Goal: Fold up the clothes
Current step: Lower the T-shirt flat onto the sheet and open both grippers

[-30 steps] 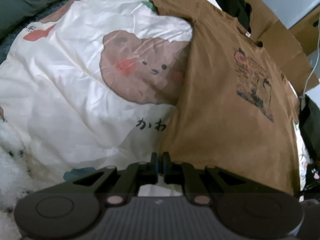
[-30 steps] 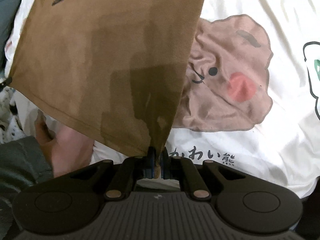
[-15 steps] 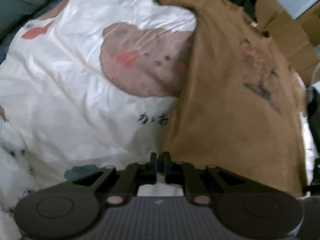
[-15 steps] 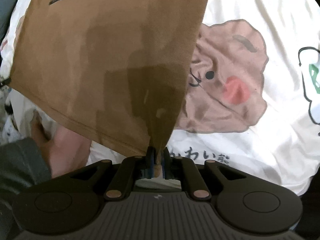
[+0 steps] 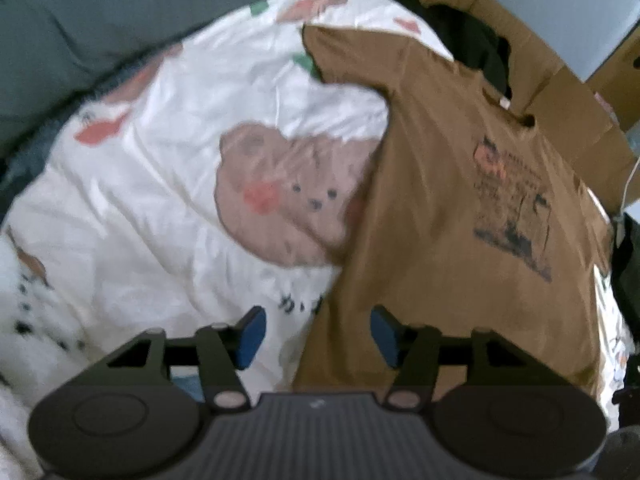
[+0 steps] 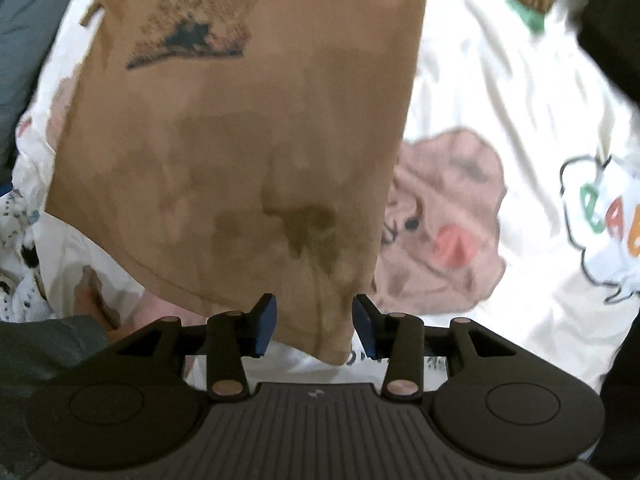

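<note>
Grippers opening, brown T-shirt seemingly released

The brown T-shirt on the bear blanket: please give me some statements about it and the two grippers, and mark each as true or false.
1. The T-shirt is brown with a dark print. True.
2. It lies on a plain grey blanket. False: the blanket is white with a bear drawing.
3. The left gripper is clamped shut. False: its jaws are opening, the blue pads clear of the cloth.
4. The shirt's corner is between the right gripper's jaws. True, though they are opening and no longer pinch it.
5. Cardboard lies beyond the shirt. True.
</note>
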Tool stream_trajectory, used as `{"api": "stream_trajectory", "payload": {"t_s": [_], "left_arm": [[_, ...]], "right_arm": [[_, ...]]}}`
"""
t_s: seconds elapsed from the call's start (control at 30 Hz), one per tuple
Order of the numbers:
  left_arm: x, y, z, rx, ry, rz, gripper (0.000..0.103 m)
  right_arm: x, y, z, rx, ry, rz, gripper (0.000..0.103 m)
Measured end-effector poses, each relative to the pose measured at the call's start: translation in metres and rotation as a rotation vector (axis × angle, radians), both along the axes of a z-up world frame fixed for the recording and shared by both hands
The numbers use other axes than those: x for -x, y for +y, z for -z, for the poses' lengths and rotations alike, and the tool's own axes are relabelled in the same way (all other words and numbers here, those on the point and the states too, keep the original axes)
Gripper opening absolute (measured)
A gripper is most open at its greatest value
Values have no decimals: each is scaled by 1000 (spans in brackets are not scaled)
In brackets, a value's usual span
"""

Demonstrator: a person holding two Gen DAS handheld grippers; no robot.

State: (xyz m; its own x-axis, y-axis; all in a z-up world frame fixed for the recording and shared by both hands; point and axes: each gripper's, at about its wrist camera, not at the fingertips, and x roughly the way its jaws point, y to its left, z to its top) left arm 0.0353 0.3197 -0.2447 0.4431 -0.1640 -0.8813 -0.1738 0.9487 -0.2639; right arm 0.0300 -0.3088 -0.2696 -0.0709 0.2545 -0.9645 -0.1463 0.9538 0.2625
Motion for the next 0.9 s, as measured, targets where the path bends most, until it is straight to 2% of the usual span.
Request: {"api": "stream_trajectory", "payload": {"t_s": [0.07,0.23,0.47,0.8,0.9], "left_arm": [[-1,-1,-9,-8,-14,1,66],[-7,-11,-52,-61,-59,39,68],[-13,-23,-83,-72,-131,48,68],[-39,-37,-106,-70,-162,100,69],[-46,-39,-115,-79,-184,102,74]], "right_arm": [[-1,-3,-10,15,-56,14,47],[-5,-14,-37,21,-179,54,47],[-7,-21,-64,63,-313,82,47],[-17,-22,-89,50,-405,127,47],[-20,-20,-95,42,-423,131,47]]}}
